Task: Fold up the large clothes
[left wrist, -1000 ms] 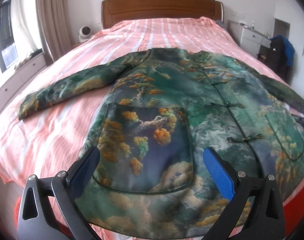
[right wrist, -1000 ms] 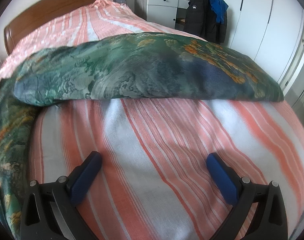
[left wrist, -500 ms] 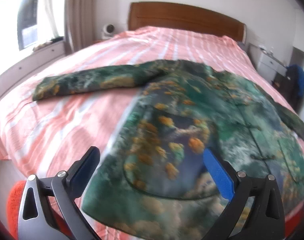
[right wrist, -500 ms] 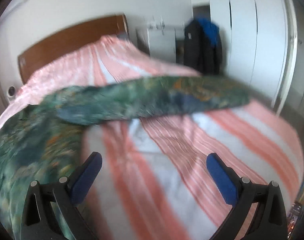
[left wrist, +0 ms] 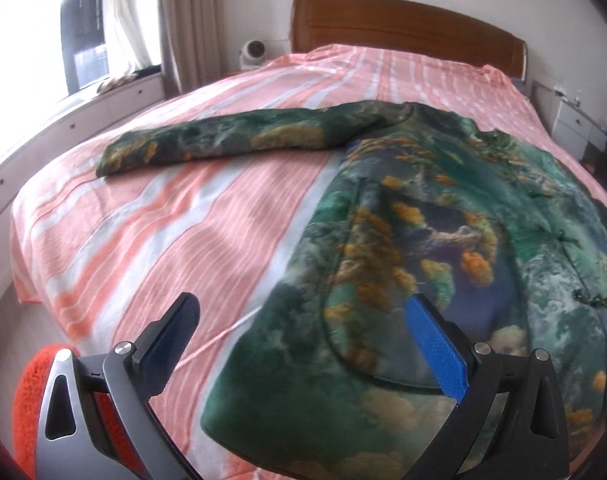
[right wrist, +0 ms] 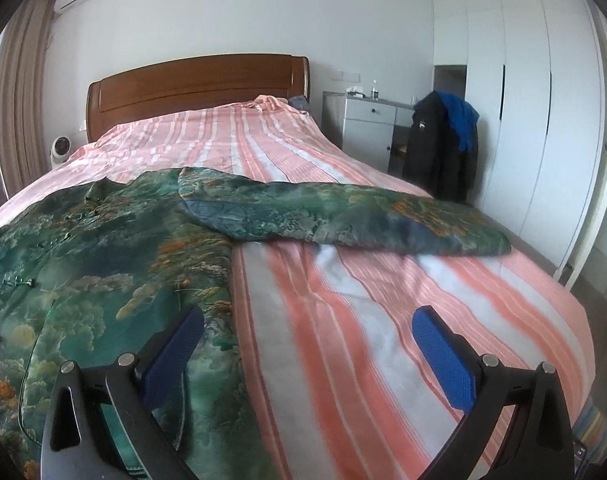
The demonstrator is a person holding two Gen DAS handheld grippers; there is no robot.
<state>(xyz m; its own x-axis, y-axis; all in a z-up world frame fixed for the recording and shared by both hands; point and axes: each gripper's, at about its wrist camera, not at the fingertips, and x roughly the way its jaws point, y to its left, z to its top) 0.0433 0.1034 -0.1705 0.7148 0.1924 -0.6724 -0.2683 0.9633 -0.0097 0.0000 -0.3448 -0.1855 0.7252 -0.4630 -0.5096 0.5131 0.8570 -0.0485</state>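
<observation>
A large green jacket (left wrist: pixel 443 240) with an orange and blue landscape print lies flat, front up, on the pink striped bed (left wrist: pixel 183 232). Its one sleeve (left wrist: pixel 223 140) stretches to the left in the left wrist view. Its other sleeve (right wrist: pixel 343 216) stretches to the right in the right wrist view, where the jacket body (right wrist: pixel 103 248) fills the left side. My left gripper (left wrist: pixel 299 332) is open and empty above the jacket's lower left hem. My right gripper (right wrist: pixel 307 344) is open and empty above the jacket's right side edge and the bare sheet (right wrist: pixel 383 320).
A wooden headboard (right wrist: pixel 195 84) stands at the far end. A white dresser (right wrist: pixel 367 128) and a chair with a dark coat (right wrist: pixel 439 152) stand to the right, beside white wardrobes (right wrist: pixel 523 100). A window and curtain (left wrist: pixel 175 20) are on the left. An orange object (left wrist: pixel 39 392) sits low left.
Both grippers have pulled back and swung outward: the left view turned toward the left sleeve, the right view rose and now takes in the whole right sleeve and headboard. Both stayed open.
</observation>
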